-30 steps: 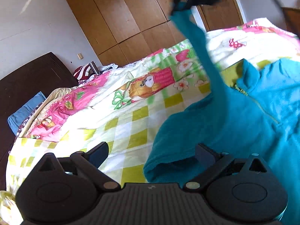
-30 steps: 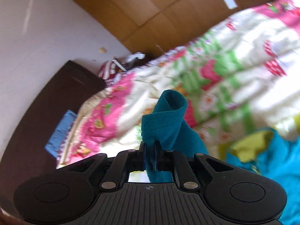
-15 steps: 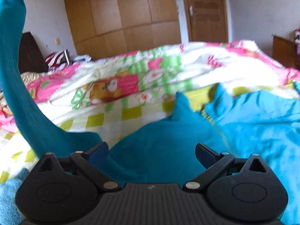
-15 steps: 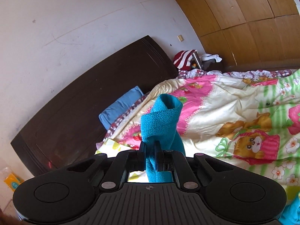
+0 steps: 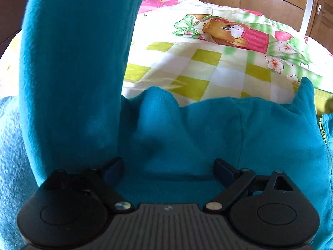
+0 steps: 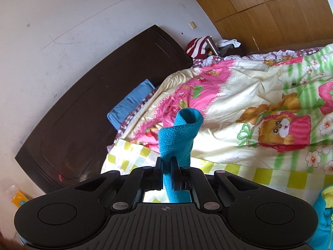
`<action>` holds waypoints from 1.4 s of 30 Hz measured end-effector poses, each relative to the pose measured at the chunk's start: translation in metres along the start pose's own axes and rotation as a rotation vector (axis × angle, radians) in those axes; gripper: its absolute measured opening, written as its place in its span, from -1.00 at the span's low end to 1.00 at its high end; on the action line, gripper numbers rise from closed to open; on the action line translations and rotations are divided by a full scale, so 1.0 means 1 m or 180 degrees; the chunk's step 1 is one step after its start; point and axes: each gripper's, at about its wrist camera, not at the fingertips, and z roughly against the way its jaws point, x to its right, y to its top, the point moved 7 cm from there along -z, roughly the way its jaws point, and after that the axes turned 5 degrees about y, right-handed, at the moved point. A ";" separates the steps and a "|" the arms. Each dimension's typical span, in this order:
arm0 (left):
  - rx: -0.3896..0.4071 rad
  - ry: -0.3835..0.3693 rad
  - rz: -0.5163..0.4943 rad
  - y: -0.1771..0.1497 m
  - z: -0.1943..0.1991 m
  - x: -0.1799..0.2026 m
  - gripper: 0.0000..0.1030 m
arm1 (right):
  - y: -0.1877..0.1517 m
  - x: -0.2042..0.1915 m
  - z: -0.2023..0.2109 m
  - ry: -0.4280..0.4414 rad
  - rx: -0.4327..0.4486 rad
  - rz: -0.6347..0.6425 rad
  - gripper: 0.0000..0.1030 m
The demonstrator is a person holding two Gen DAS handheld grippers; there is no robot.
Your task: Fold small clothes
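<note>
teal fleece jacket (image 5: 208, 137) lies on the quilt (image 5: 197, 68); our right gripper (image 6: 166, 164) pinches its sleeve (image 6: 179, 137) aloft at 12. left gripper (image 5: 168, 166), wide open, empty, should pin the shoulder while we fold across.

My left gripper (image 5: 168, 167) has its jaws spread with teal fleece jacket (image 5: 218, 133) close beneath them, so no clearance downward. A raised sleeve (image 5: 77, 66) walls off everything from nine to twelve o'clock. From twelve to two o'clock the quilt (image 5: 199, 62) lies flat and bare, free passage there. My right gripper (image 6: 166, 173) is pinched on the sleeve cuff (image 6: 181, 133), which juts up at twelve o'clock. The dark headboard (image 6: 87, 112) blocks nine to eleven o'clock, a blue pillow (image 6: 131, 102) against it; one to three o'clock is open quilt
</note>
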 end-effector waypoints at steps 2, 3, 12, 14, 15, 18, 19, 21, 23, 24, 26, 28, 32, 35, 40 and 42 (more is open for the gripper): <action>0.0161 -0.0070 -0.0048 0.003 0.011 0.002 1.00 | 0.001 0.010 0.014 -0.0037 0.0122 -0.0081 -0.86; 0.0279 -0.0082 -0.0133 0.005 0.018 0.005 1.00 | 0.002 0.017 0.024 -0.0040 0.0187 -0.0170 -0.86; 0.0445 -0.0579 -0.1084 -0.035 0.071 0.053 1.00 | -0.050 0.148 0.180 -0.1020 0.0677 -0.0883 -0.87; 0.0390 -0.0795 -0.1402 -0.061 0.093 0.065 1.00 | -0.089 0.196 0.208 -0.1498 0.0619 -0.1071 -0.87; 0.0359 -0.0881 -0.1517 -0.072 0.101 0.068 1.00 | -0.111 0.223 0.220 -0.1728 0.0593 -0.1211 -0.86; 0.0185 -0.1077 -0.1814 -0.104 0.123 0.073 1.00 | -0.177 0.301 0.243 -0.2378 0.0380 -0.1568 -0.86; 0.0138 -0.1118 -0.1873 -0.111 0.128 0.072 1.00 | -0.194 0.321 0.248 -0.2548 0.0291 -0.1639 -0.86; 0.0094 -0.1136 -0.1939 -0.118 0.136 0.067 1.00 | -0.220 0.344 0.254 -0.2581 0.0211 -0.1776 -0.87; 0.0127 -0.1055 -0.1969 -0.114 0.139 0.059 1.00 | -0.226 0.343 0.253 -0.2538 0.0233 -0.1747 -0.87; 0.0161 -0.1020 -0.1964 -0.109 0.139 0.056 1.00 | -0.222 0.337 0.251 -0.2561 0.0225 -0.1604 -0.87; 0.0280 -0.0944 -0.1919 -0.094 0.138 0.050 1.00 | -0.209 0.326 0.246 -0.2513 0.0220 -0.1420 -0.87; 0.0496 -0.0879 -0.1866 -0.075 0.138 0.042 1.00 | -0.198 0.322 0.244 -0.2480 0.0217 -0.1366 -0.87; 0.0964 -0.0744 -0.1700 -0.017 0.133 0.030 1.00 | -0.185 0.317 0.245 -0.2667 -0.0036 -0.1152 -0.78; 0.0906 -0.0781 -0.1427 0.015 0.115 0.013 1.00 | -0.178 0.296 0.258 -0.3023 0.0018 -0.0895 -0.75; 0.0908 -0.0873 -0.1452 0.005 0.107 0.011 1.00 | -0.132 0.230 0.214 -0.2954 -0.0031 0.0181 -0.73; 0.0852 -0.0919 -0.1573 -0.014 0.103 0.022 1.00 | -0.118 0.229 0.189 -0.3104 -0.0232 0.0518 -0.58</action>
